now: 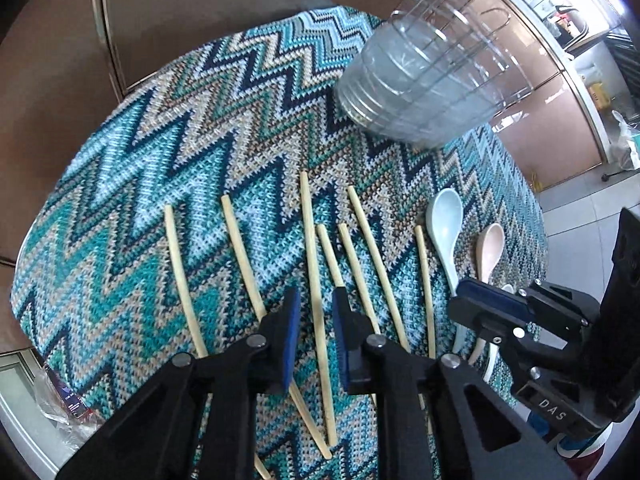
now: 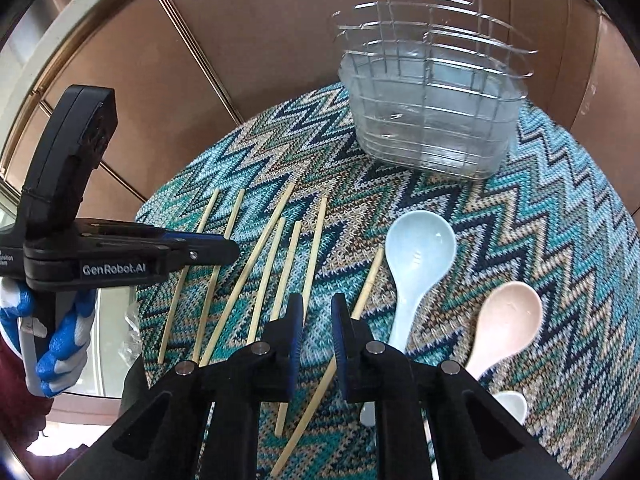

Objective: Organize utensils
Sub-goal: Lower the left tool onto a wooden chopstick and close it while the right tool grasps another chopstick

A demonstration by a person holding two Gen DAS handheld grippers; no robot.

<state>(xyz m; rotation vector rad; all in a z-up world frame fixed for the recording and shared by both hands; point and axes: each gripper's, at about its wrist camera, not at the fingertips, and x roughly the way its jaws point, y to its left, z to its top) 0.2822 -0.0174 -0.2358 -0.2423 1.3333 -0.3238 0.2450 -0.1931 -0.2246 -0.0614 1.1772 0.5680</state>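
Observation:
Several pale wooden chopsticks (image 1: 236,236) (image 2: 260,248) lie side by side on the zigzag knitted cloth (image 1: 160,160) (image 2: 560,220). My left gripper (image 1: 317,314) (image 2: 234,249) points down over them, its jaws narrowly open. One chopstick (image 1: 310,240) runs between the pads untouched. My right gripper (image 2: 317,316) (image 1: 460,296) is narrowly open too, with only cloth showing in the gap and chopsticks passing under its fingers. To the right lie a light blue spoon (image 1: 444,212) (image 2: 420,240), a pink spoon (image 1: 491,248) (image 2: 510,316) and a partly hidden white spoon (image 2: 512,404).
A wire basket with a clear plastic liner (image 1: 412,92) (image 2: 432,120) stands at the far side of the round table. Brown wall panels close in behind. A blue-and-white gloved hand (image 2: 60,340) holds the left gripper. A crumpled plastic bag (image 1: 60,400) lies beyond the table's left edge.

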